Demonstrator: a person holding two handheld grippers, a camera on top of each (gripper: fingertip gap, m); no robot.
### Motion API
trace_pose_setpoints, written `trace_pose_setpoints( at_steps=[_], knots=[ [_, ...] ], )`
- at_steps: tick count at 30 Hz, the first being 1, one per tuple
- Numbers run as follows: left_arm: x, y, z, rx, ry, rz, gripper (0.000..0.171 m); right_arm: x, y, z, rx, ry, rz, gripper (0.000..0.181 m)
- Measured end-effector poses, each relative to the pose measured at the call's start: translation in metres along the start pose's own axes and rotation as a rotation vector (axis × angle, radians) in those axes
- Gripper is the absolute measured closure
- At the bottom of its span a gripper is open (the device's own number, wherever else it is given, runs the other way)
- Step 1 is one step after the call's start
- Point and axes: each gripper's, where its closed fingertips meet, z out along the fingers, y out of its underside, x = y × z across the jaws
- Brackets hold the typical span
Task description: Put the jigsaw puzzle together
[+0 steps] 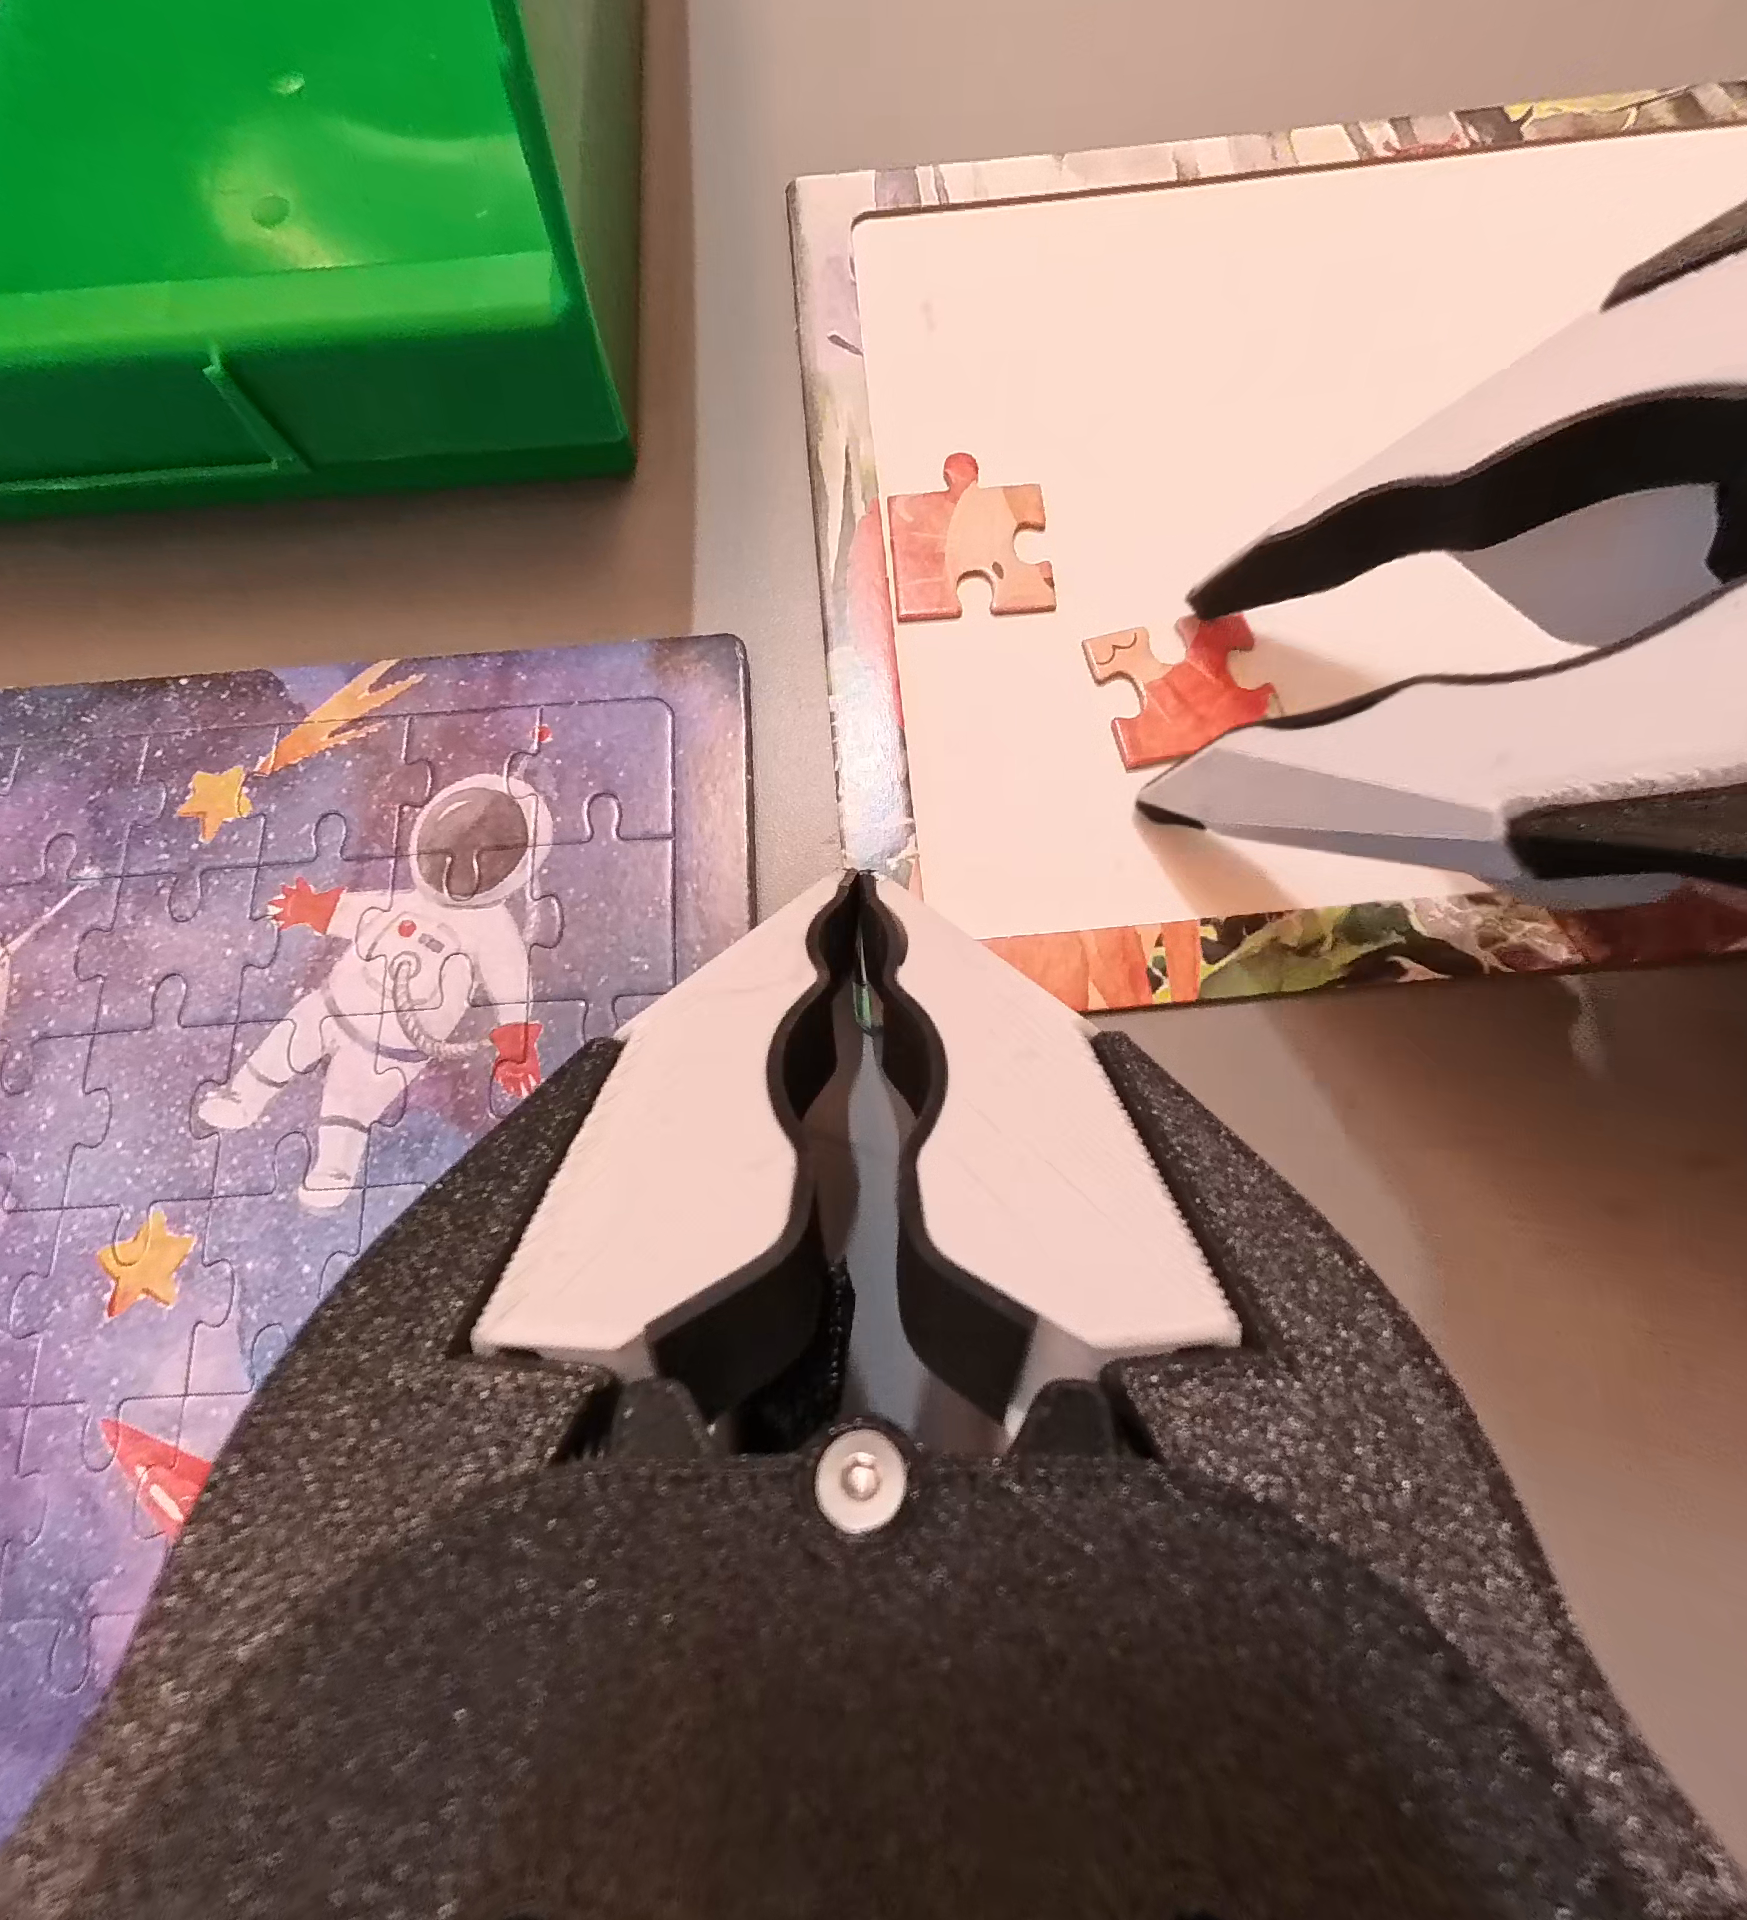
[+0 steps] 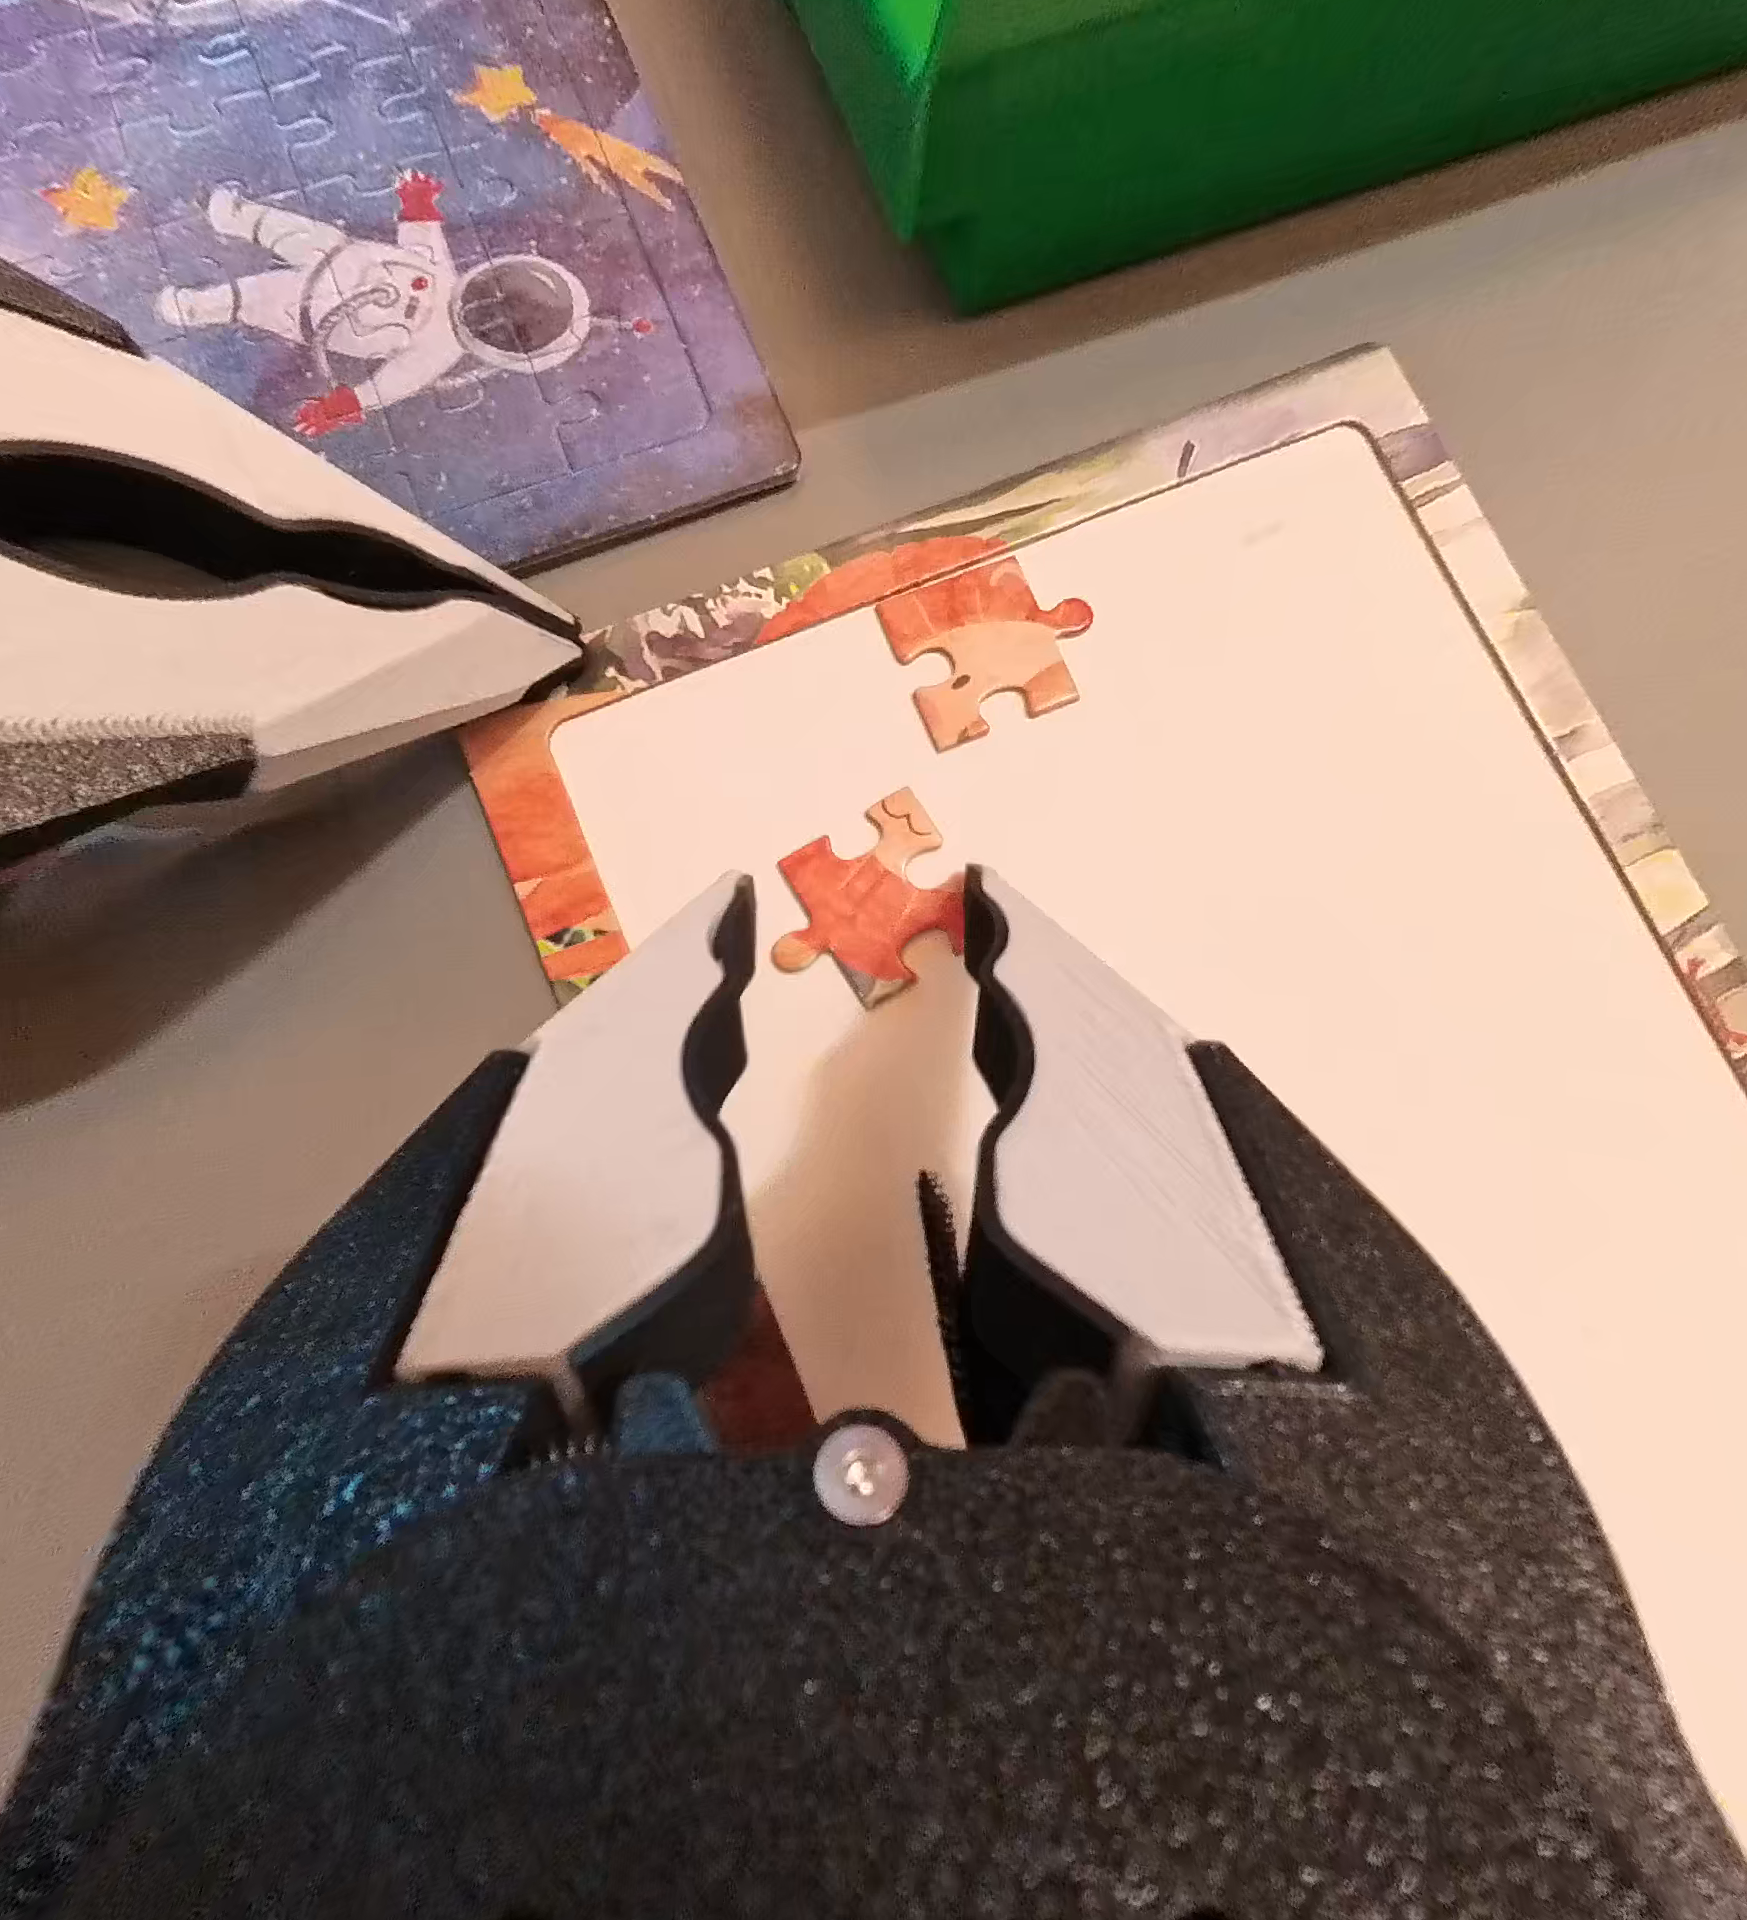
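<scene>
A puzzle tray with a white floor and a painted border (image 1: 848, 623) lies on the table; it also shows in the right wrist view (image 2: 1534, 665). One orange piece (image 1: 968, 540) (image 2: 988, 649) lies flat against the tray's border. A second orange piece (image 1: 1175, 691) (image 2: 864, 914) lies loose on the white floor, apart from the first. My right gripper (image 2: 856, 881) (image 1: 1172, 704) is open, with a finger on each side of the loose piece, and one fingertip (image 2: 975, 894) touches its edge. My left gripper (image 1: 858, 883) (image 2: 568, 644) is shut, with its tip at the tray's corner.
A finished space puzzle with an astronaut (image 1: 329, 935) (image 2: 381, 281) lies beside the tray. A green plastic bin (image 1: 256, 260) (image 2: 1264, 125) stands behind it. The table top (image 1: 1471, 1247) is grey. The grippers' ends are close to 7 cm from one another.
</scene>
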Motion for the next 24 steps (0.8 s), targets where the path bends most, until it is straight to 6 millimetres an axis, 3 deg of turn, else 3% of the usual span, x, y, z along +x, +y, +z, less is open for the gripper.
trace_pose_setpoints(
  at_steps=[11, 14, 18, 24],
  knots=[
    [0.001, 0.0, 0.0, 0.0, 0.003, -0.001, 0.171, 0.003, -0.007, 0.008, 0.004, -0.02, 0.08, 0.15],
    [0.001, 0.0, 0.0, 0.001, 0.002, 0.002, 0.171, -0.001, -0.007, 0.002, 0.018, -0.068, 0.078, 0.149],
    [0.001, 0.0, 0.0, 0.0, 0.008, -0.005, 0.171, 0.009, 0.004, -0.009, 0.007, -0.042, 0.084, 0.147],
    [0.001, 0.0, 0.0, 0.0, 0.004, 0.001, 0.171, 0.007, 0.004, -0.004, 0.006, -0.033, 0.083, 0.149]
  ],
)
